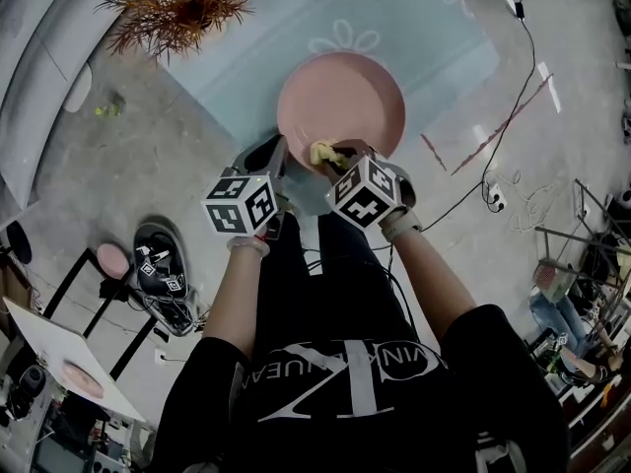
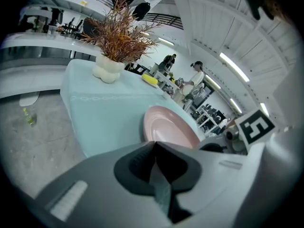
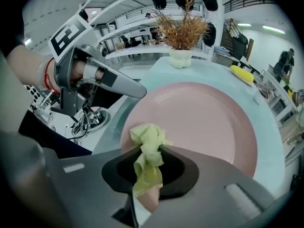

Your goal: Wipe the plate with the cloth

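a tuft of dry rust-brown plant (image 1: 177,8) stands in a lumpy white vase (image 2: 108,68) at the table's far left corner, well apart from the work. a yellow object (image 3: 242,73) lies further along the far side. the table (image 1: 246,67) wears a smooth pale blue-green cover. off its edge there is rough grey concrete floor (image 1: 128,156) with a black cable (image 1: 513,116) trailing across it.

the plate (image 1: 340,106) is round, shallow, matte pink, and sits at the table's near edge. my left gripper (image 2: 156,148) hangs just beside the plate's near-left rim, its jaw tips pressed together with nothing between them.

my right gripper (image 3: 149,167) is clamped on the cloth (image 3: 148,151), a soft yellow-green rag, crumpled and twisted. its bunched end pokes out past the jaw tips and lies on the plate's near rim.
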`<state>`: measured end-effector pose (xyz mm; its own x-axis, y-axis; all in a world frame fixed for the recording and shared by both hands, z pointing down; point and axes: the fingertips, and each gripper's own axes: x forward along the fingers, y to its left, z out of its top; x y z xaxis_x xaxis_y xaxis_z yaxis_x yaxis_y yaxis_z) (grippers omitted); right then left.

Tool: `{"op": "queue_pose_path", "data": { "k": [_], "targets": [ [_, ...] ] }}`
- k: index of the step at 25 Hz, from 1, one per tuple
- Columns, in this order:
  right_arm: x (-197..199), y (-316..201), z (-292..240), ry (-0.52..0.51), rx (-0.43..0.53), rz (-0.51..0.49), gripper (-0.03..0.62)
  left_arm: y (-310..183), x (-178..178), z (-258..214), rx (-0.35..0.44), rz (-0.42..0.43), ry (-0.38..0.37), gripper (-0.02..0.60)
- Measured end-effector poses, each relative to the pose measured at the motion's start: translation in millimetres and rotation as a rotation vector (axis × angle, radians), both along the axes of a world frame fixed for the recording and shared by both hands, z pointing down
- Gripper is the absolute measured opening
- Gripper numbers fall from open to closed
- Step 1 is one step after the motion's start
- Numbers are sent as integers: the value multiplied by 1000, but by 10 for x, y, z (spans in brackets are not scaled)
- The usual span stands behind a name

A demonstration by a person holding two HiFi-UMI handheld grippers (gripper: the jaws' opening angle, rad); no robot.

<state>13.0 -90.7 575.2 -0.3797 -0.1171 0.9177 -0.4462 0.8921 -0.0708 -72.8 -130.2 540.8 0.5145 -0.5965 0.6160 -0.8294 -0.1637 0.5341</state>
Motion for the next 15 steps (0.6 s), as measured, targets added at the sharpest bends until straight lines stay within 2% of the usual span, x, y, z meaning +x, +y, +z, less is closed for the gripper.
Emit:
{"op": "queue_pose_path", "data": {
  "k": [11,15],
  "targets": [
    [-436,-322,-18,-33,58,-142,81,-18,11,-21,8,-28,-7,0],
    [-505,-488,-33,-55,73,-126,81,-18,18,-35,9,-33,-6,0]
  ]
}}
